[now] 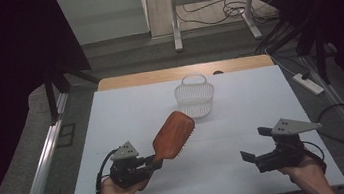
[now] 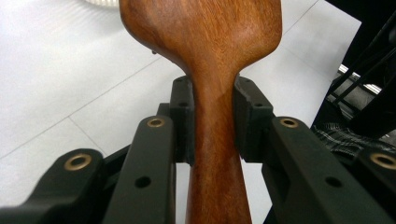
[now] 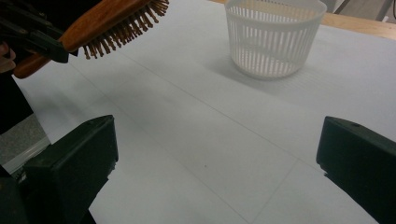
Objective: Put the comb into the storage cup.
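Observation:
A brown wooden hairbrush (image 1: 172, 136) is lifted off the table at the front left, its head tilted toward the basket and its bristles facing down and right. My left gripper (image 1: 154, 164) is shut on its handle (image 2: 215, 135), both pads pressing the narrow neck. In the right gripper view the hairbrush (image 3: 109, 25) hangs at the upper left. A white slatted basket (image 1: 195, 97) stands upright at the back middle of the white table (image 1: 243, 118). My right gripper (image 1: 256, 142) hovers at the front right, jaws wide open with nothing between them.
The basket (image 3: 273, 37) looks empty from the right gripper view. A wooden strip (image 1: 157, 76) runs along the table's far edge. Past it stand a metal frame's legs (image 1: 175, 21), floor cables, and a power strip (image 1: 309, 84) on the right.

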`<control>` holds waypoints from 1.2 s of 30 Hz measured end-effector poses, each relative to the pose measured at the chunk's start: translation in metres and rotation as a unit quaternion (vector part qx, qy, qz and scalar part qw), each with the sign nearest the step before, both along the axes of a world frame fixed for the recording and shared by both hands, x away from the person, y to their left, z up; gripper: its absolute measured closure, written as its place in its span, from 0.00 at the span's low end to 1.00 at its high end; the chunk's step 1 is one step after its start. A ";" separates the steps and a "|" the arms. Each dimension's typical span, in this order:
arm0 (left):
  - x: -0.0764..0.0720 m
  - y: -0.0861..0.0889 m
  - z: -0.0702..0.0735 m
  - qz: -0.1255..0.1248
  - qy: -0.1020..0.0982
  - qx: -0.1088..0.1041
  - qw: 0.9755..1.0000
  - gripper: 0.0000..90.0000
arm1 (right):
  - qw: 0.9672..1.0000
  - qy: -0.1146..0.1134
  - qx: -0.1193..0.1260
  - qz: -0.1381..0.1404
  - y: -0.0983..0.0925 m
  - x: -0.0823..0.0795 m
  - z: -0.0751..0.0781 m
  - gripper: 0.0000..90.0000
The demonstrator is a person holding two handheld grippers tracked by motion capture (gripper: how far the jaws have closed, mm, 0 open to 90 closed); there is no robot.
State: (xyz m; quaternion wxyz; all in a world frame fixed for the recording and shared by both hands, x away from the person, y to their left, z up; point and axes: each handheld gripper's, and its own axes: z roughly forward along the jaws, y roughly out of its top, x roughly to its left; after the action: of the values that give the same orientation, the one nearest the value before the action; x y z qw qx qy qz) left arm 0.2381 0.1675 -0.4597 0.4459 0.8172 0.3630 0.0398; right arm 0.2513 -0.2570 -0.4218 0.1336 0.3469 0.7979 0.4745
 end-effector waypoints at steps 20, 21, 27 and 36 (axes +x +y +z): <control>0.010 -0.016 0.005 -0.009 -0.028 -0.007 1.000 0.79 | 0.998 0.039 0.054 0.022 0.036 0.022 0.007 0.00; 0.011 -0.017 0.005 -0.010 -0.032 -0.005 0.999 0.79 | 0.997 0.040 0.058 0.025 0.037 0.023 0.007 0.00; 0.013 -0.022 0.007 -0.014 -0.039 -0.013 0.999 0.79 | 0.996 0.056 0.064 0.038 0.048 0.030 0.008 0.00; 0.015 -0.030 0.009 -0.022 -0.046 -0.023 0.998 0.79 | 0.993 0.078 0.076 0.051 0.062 0.040 0.008 0.00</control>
State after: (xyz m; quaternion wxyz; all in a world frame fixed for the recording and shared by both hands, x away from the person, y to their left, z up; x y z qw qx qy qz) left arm 0.2528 0.1370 -0.4507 0.4817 0.8116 0.3253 0.0591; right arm 0.2911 -0.1952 -0.4136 0.0195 0.3506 0.7844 0.5114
